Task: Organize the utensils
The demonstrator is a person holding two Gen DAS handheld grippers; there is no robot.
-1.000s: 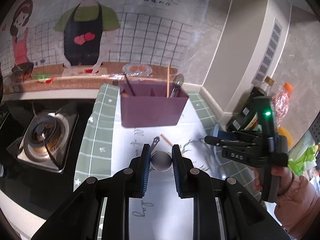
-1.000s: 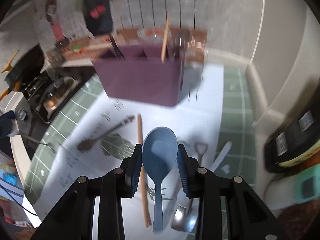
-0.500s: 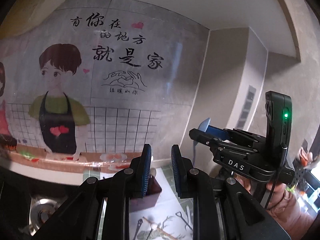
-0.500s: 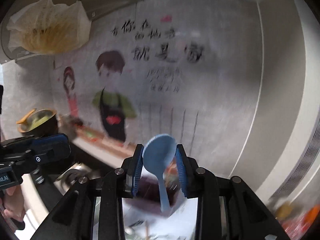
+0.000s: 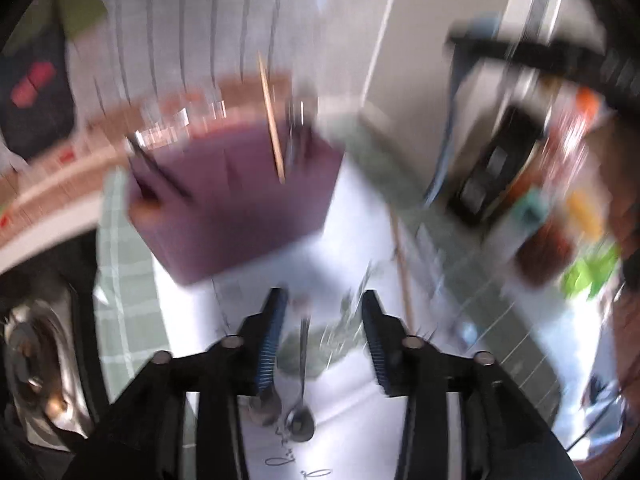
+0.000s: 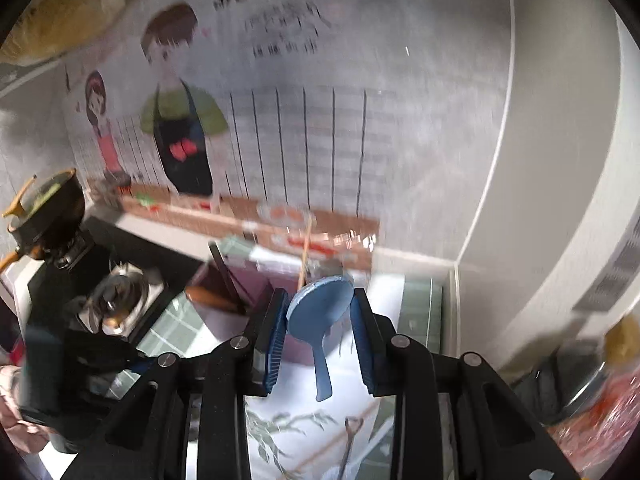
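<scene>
Both views have swung back down toward the purple holder (image 5: 236,208). Right gripper (image 6: 320,312) clamps the blue spoon (image 6: 318,312) before the holder; left gripper (image 5: 322,320) gapes wide, blur hiding detail

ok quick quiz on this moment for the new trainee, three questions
1. True or false: the right claw is gripping a blue spoon by its bowl, handle hanging down.
2. What colour is the utensil box in the left wrist view? A green, B purple, C white.
3. Fill in: the left claw is ____ (open or shut), with a metal spoon lying on the cloth below it.

Key: 1 true; 2 B; 3 open.
</scene>
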